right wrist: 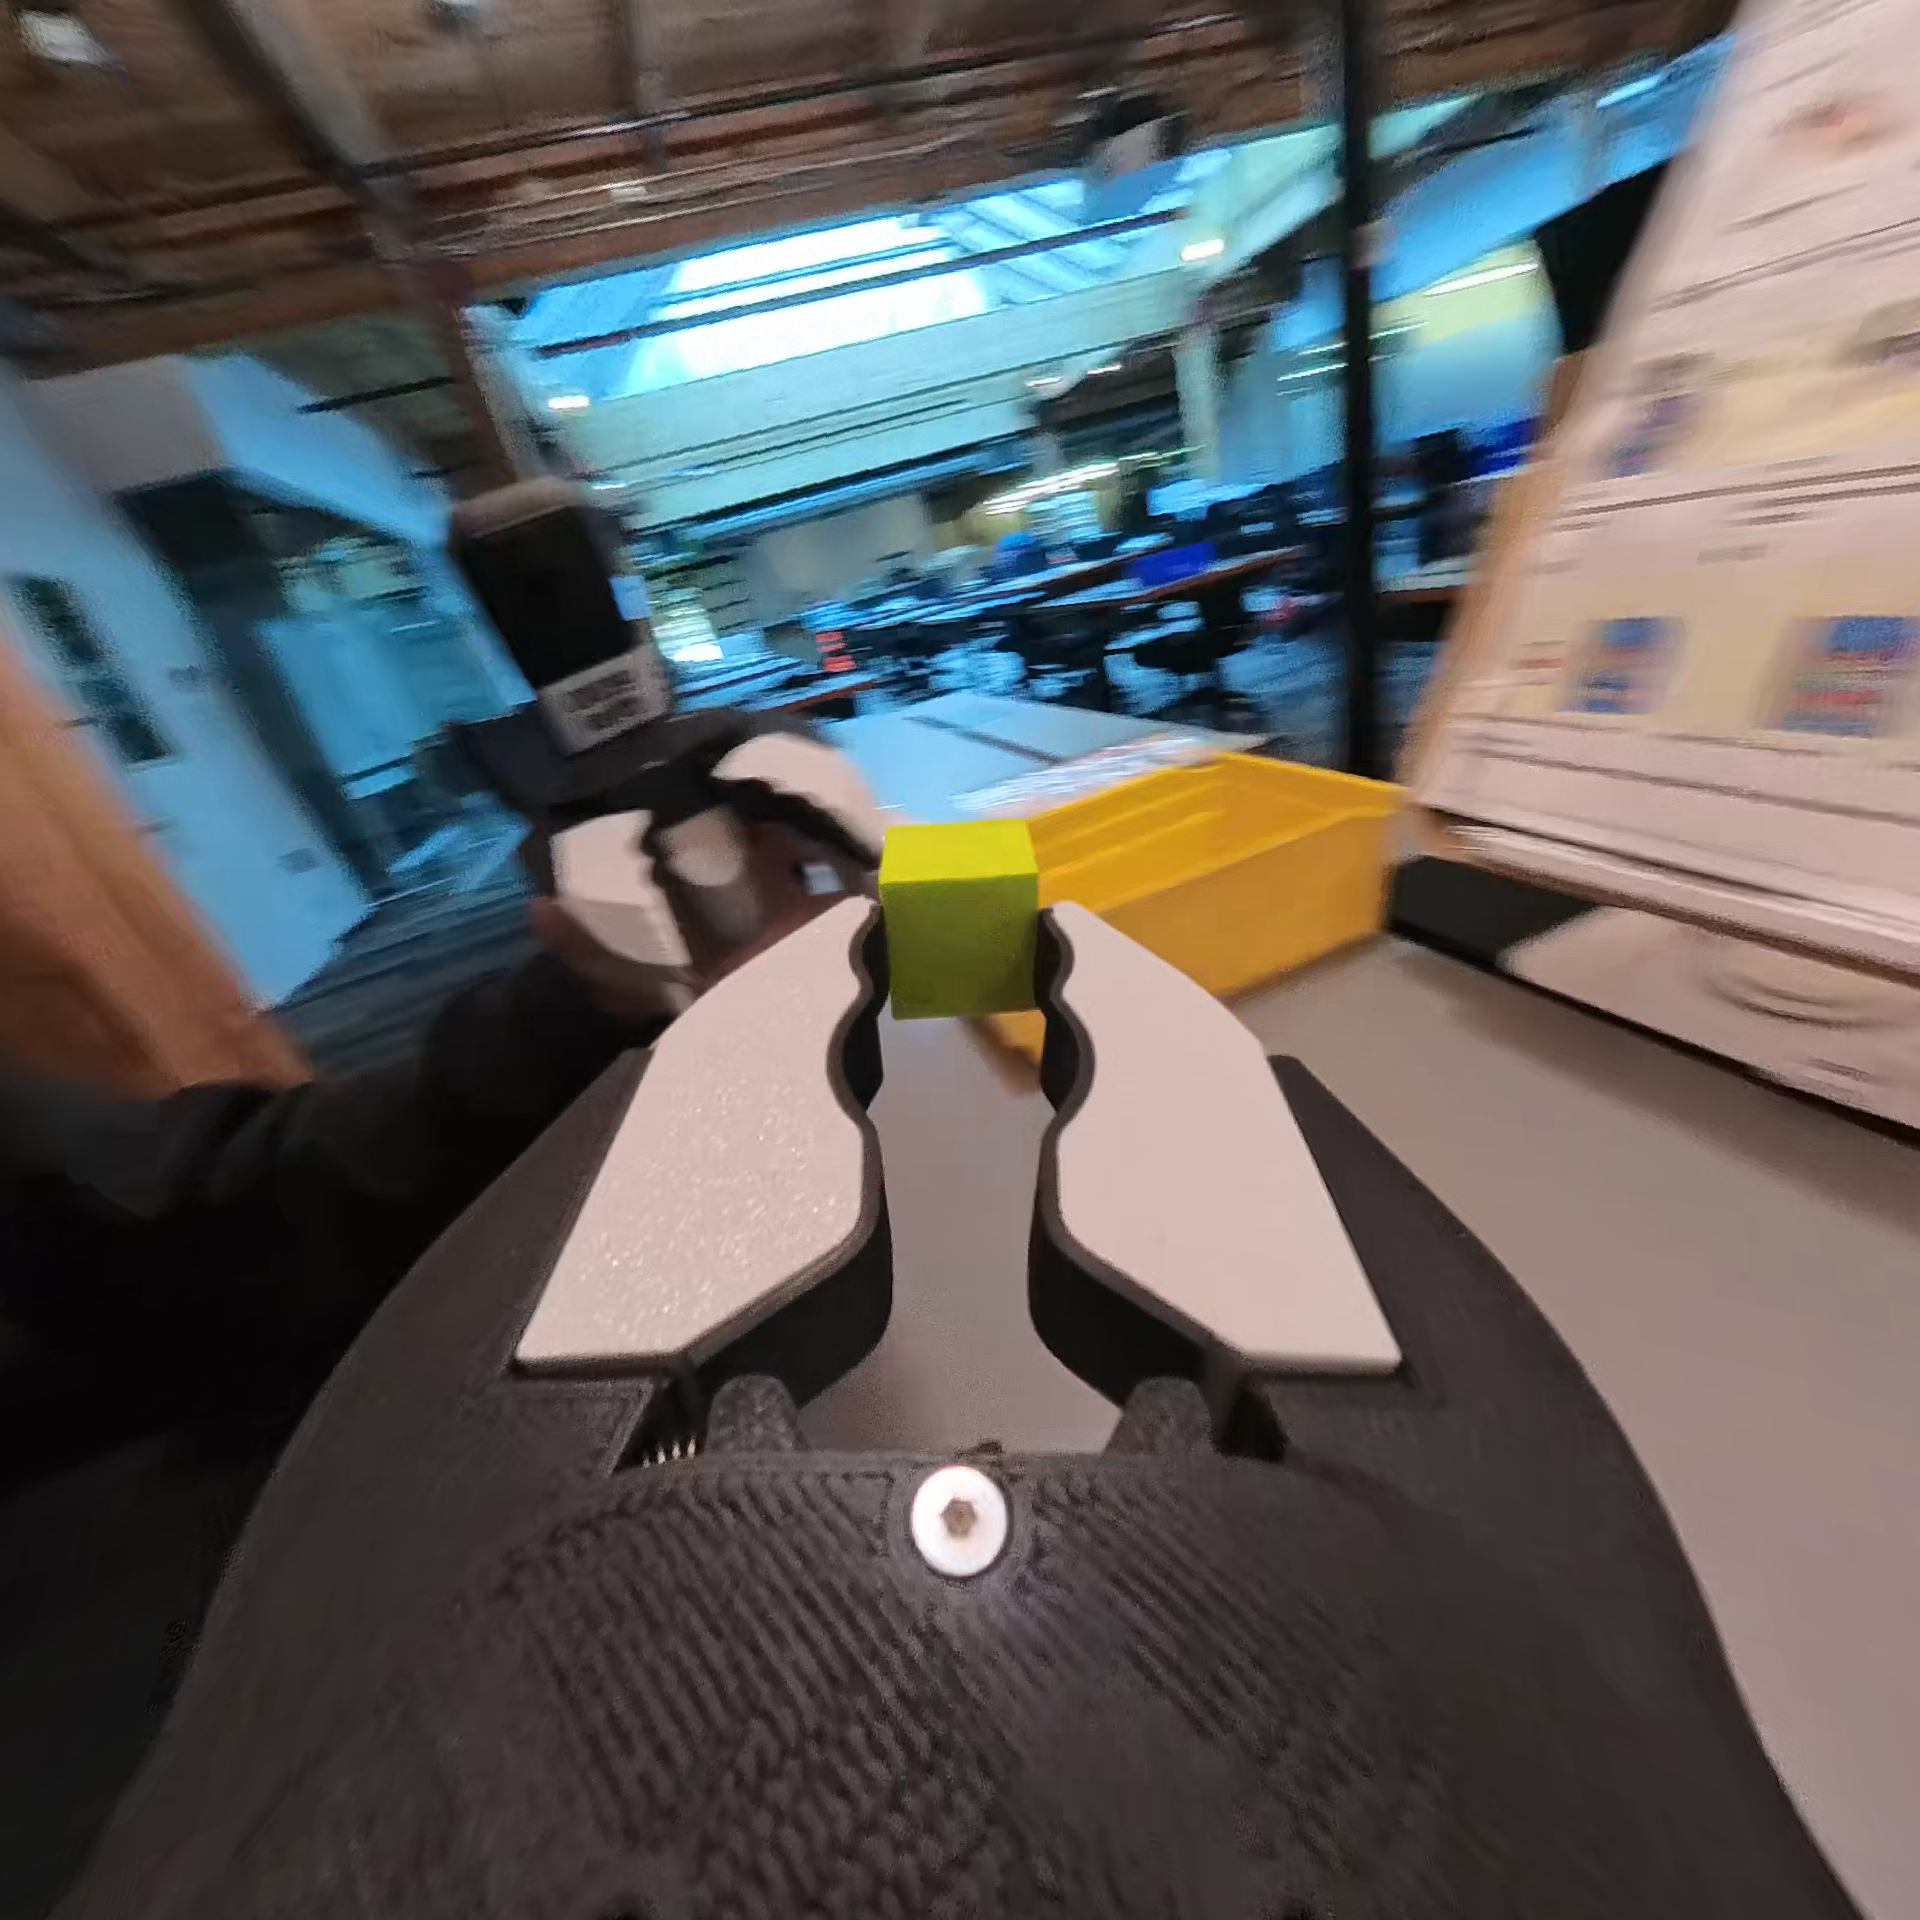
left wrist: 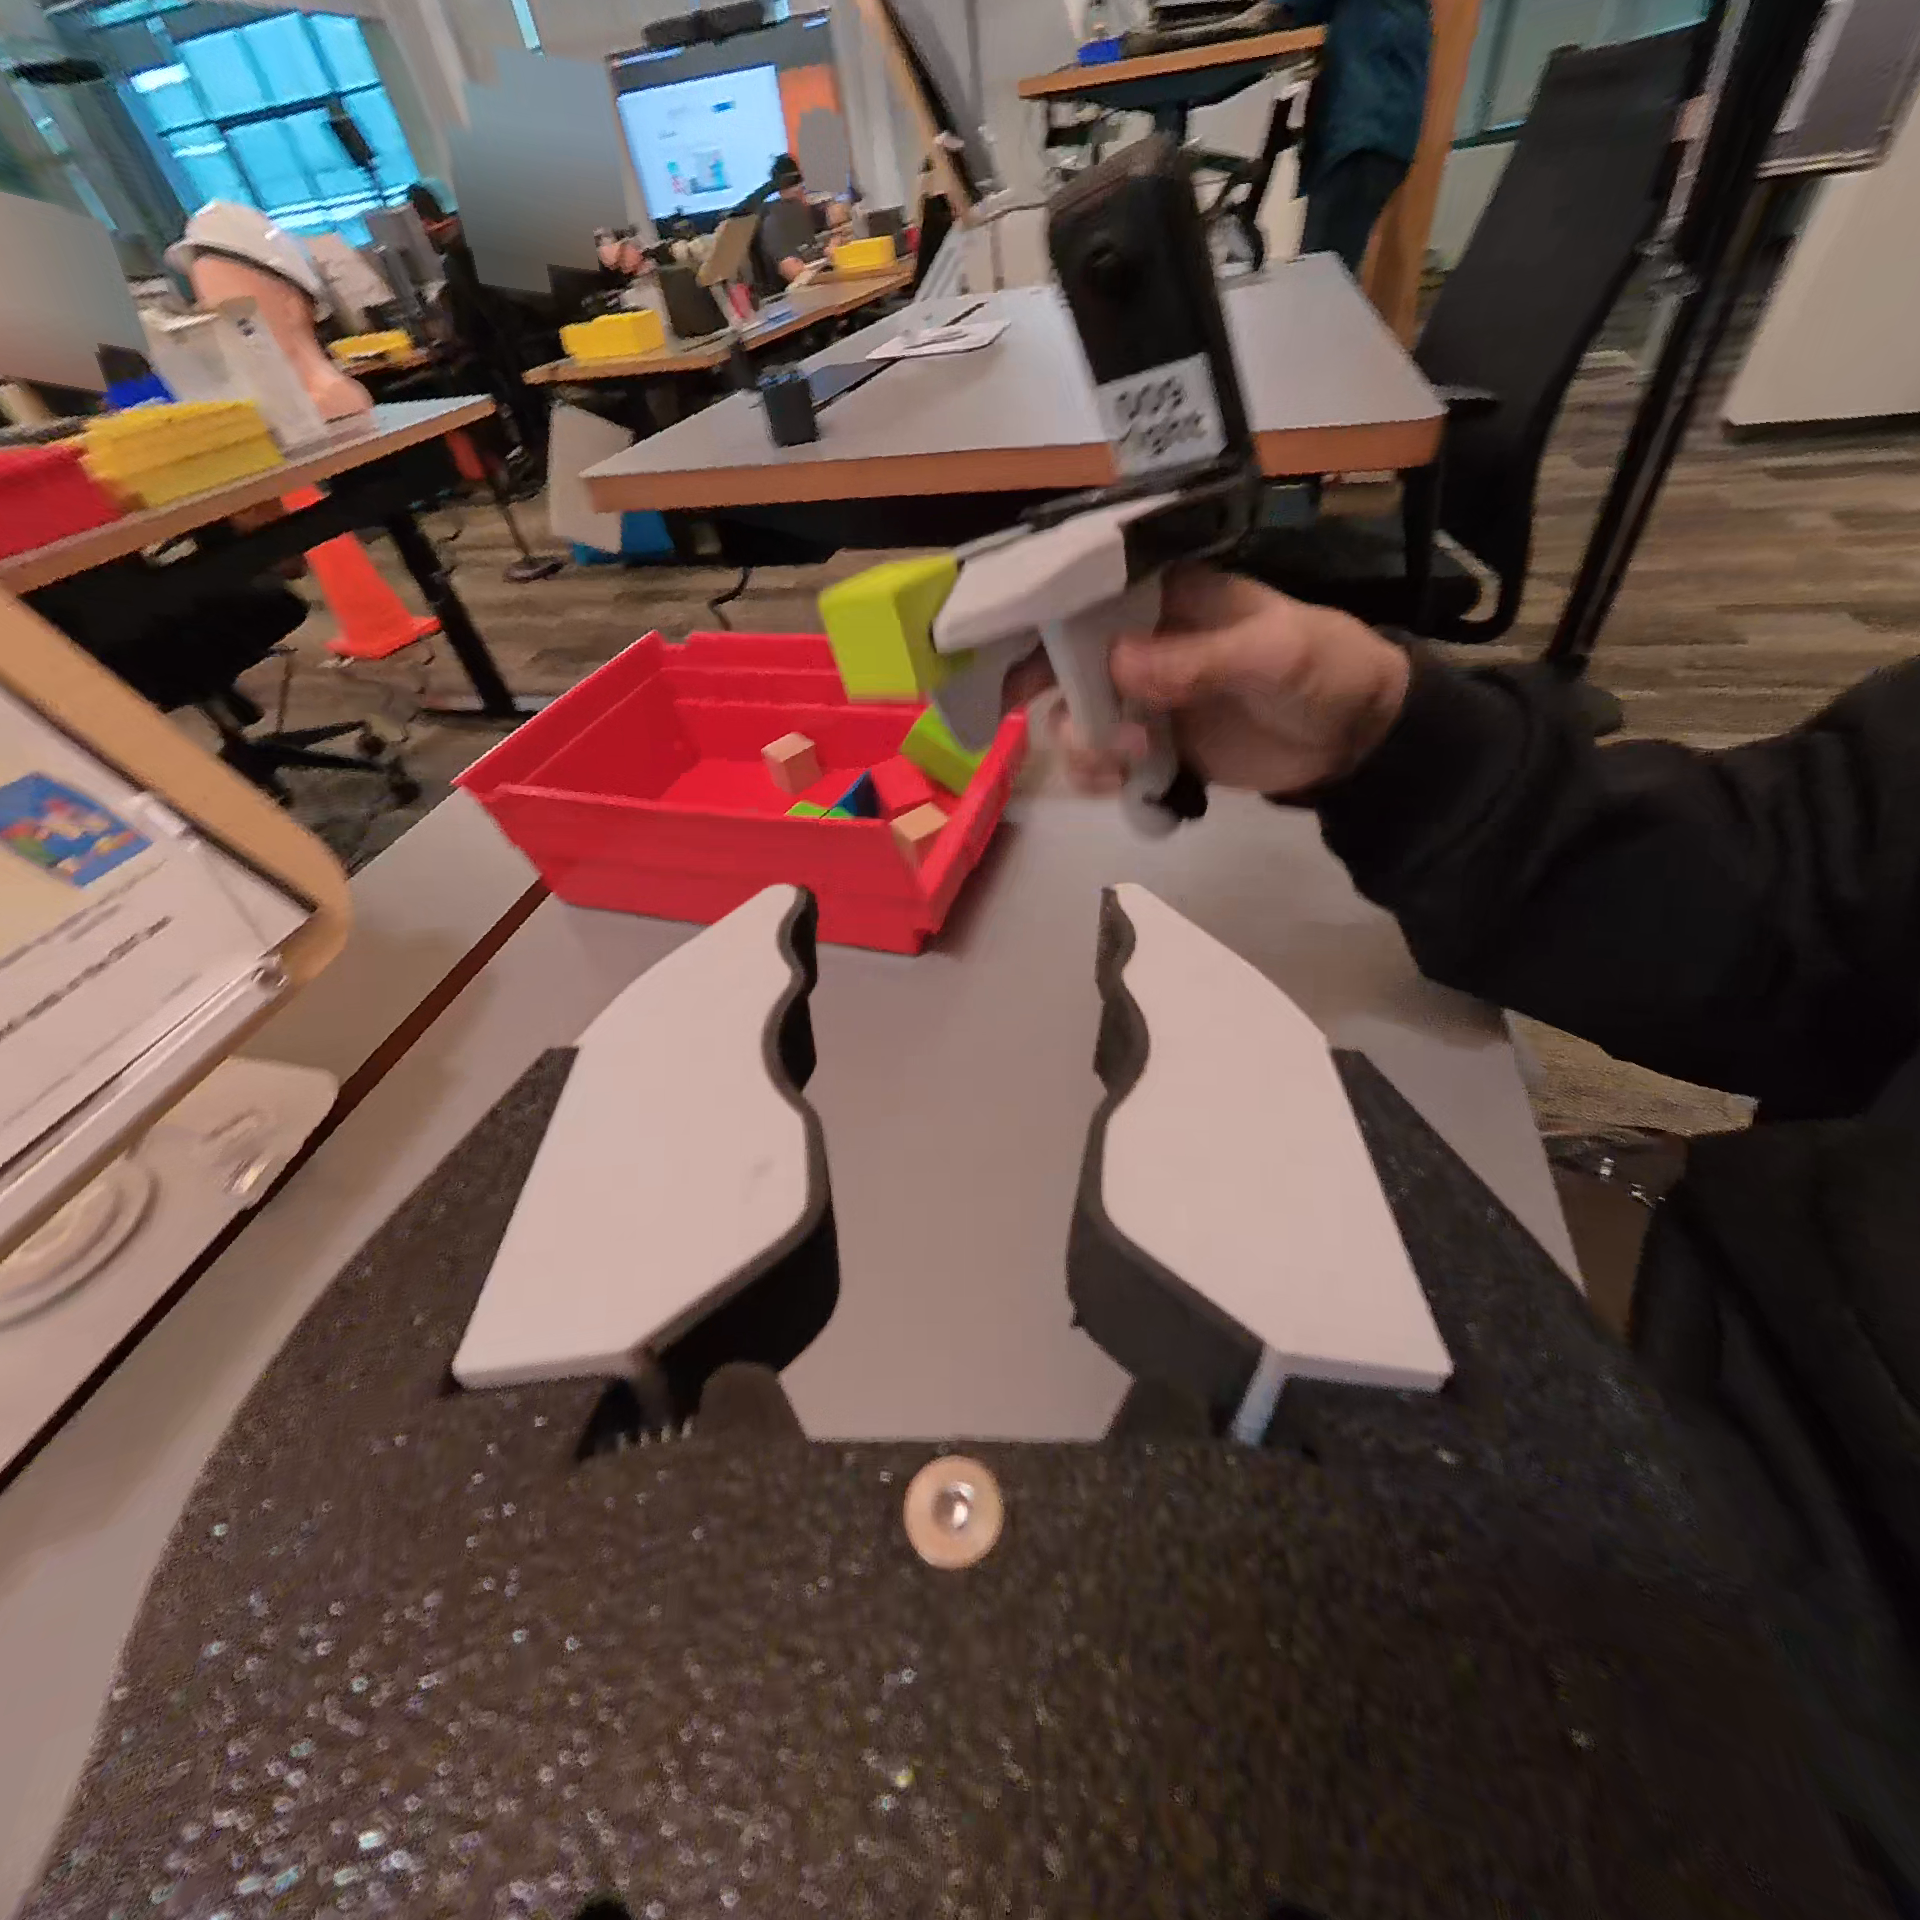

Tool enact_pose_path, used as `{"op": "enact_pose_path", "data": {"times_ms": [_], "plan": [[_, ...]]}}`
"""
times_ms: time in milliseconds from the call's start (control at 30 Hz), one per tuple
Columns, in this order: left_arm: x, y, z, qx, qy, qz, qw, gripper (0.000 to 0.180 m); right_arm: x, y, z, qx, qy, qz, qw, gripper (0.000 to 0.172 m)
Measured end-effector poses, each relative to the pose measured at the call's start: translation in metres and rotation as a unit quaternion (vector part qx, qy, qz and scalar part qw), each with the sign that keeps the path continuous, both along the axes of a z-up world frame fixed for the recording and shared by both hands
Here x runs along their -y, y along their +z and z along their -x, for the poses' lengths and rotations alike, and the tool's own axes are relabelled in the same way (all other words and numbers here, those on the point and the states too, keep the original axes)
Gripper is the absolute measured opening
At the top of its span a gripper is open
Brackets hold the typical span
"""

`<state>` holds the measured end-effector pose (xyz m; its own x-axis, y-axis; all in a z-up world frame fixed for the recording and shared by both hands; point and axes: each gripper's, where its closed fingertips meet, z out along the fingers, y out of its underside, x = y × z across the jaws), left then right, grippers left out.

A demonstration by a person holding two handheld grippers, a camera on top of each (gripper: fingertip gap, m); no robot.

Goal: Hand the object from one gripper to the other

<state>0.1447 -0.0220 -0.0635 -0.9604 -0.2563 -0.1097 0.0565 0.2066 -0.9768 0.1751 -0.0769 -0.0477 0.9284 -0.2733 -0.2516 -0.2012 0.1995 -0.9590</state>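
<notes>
Lime-green block [right wrist: 958,925] sits pinched between the tips of my right gripper [right wrist: 961,961], both dark pads pressed flat against its opposite sides, and it is carried in the air above the grey table [right wrist: 1507,1195]. The left wrist view confirms the grip: the block [left wrist: 883,629] juts out past the grey fingers [left wrist: 1023,597] of the right gripper, held in a hand [left wrist: 1247,686] with a black sleeve.

My left gripper [left wrist: 956,935] stands with its fingers spread wide and nothing between them; only bare table [left wrist: 956,1143] shows through the gap. It is near the right gripper but not touching it or the block.

Just beyond my left fingertips a red bin [left wrist: 727,831] rests on the table, holding several small blocks: two tan ones, a second lime-green one leaning at the right wall, and a blue and green piece. The held block hangs above the far right corner of this bin.

Past my right gripper a yellow bin [right wrist: 1226,883] stands on the table, beside an upright board with printed sheets [right wrist: 1683,623].

Farther off, blurred, are desks, chairs and an orange cone [left wrist: 358,592].
</notes>
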Motion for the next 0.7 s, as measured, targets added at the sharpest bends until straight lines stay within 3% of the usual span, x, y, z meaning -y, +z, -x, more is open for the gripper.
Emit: {"op": "enact_pose_path", "data": {"times_ms": [67, 167, 300, 433, 500, 600, 700], "plan": [[-0.009, -0.006, -0.009, -0.008, 0.034, -0.005, 0.999, 0.047, 0.052, -0.008, -0.034, -0.009, -0.112, 0.028, 0.993, 0.027], [-0.021, -0.013, -0.017, -0.020, 0.065, -0.008, 0.998, 0.042, 0.154, -0.037, -0.078, -0.028, -0.307, 0.095, 0.947, 0.027], [-0.030, -0.017, -0.024, -0.036, 0.076, 0.016, 0.996, 0.040, 0.239, -0.084, -0.100, -0.065, -0.425, 0.167, 0.887, 0.027], [-0.032, -0.025, -0.029, -0.070, 0.076, 0.041, 0.994, 0.039, 0.251, -0.113, -0.110, -0.081, -0.433, 0.206, 0.874, 0.027], [-0.034, -0.031, -0.030, -0.079, 0.077, 0.038, 0.993, 0.039, 0.240, -0.126, -0.114, -0.083, -0.412, 0.242, 0.875, 0.027], [-0.036, -0.040, -0.031, -0.084, 0.079, 0.035, 0.993, 0.039, 0.224, -0.153, -0.117, -0.107, -0.386, 0.328, 0.855, 0.028], [-0.039, -0.047, -0.030, -0.098, 0.079, 0.034, 0.991, 0.040, 0.196, -0.162, -0.115, -0.131, -0.337, 0.319, 0.876, 0.028]]}}
